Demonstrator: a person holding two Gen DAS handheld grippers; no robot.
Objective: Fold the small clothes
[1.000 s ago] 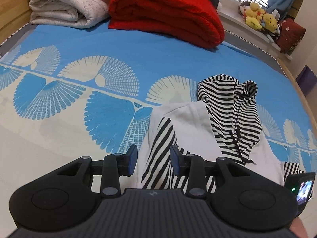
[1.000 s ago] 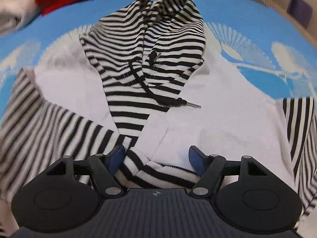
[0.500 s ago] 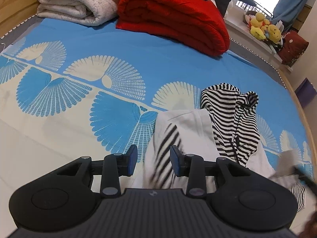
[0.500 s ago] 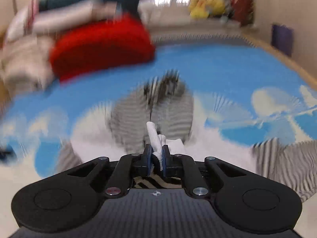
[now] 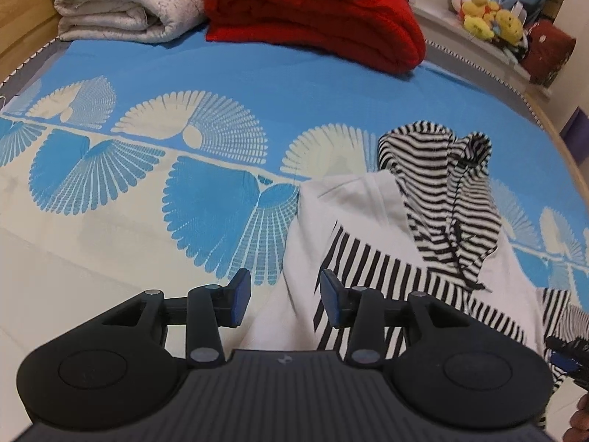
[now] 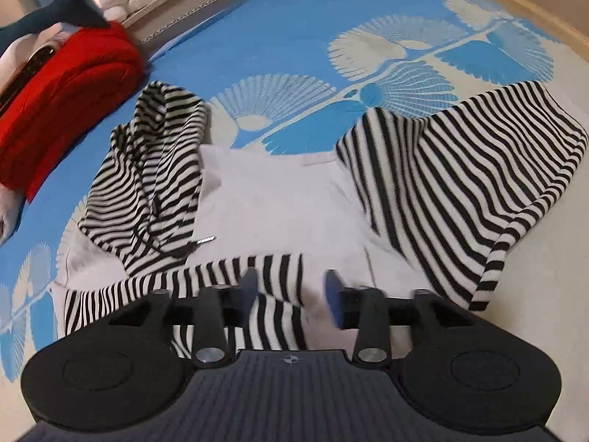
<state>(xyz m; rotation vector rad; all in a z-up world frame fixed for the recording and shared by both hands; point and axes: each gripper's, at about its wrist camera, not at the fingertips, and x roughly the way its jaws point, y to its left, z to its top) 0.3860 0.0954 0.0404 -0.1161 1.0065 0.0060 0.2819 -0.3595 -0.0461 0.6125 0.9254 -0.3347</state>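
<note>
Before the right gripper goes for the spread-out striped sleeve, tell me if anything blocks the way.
Nothing visible does. The right gripper is open over the folded sleeve; only white hoodie body lies between it and the spread sleeve.

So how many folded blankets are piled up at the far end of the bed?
2: a cream blanket at the far left and a red blanket right beside it. More may lie out of view behind them.
</note>
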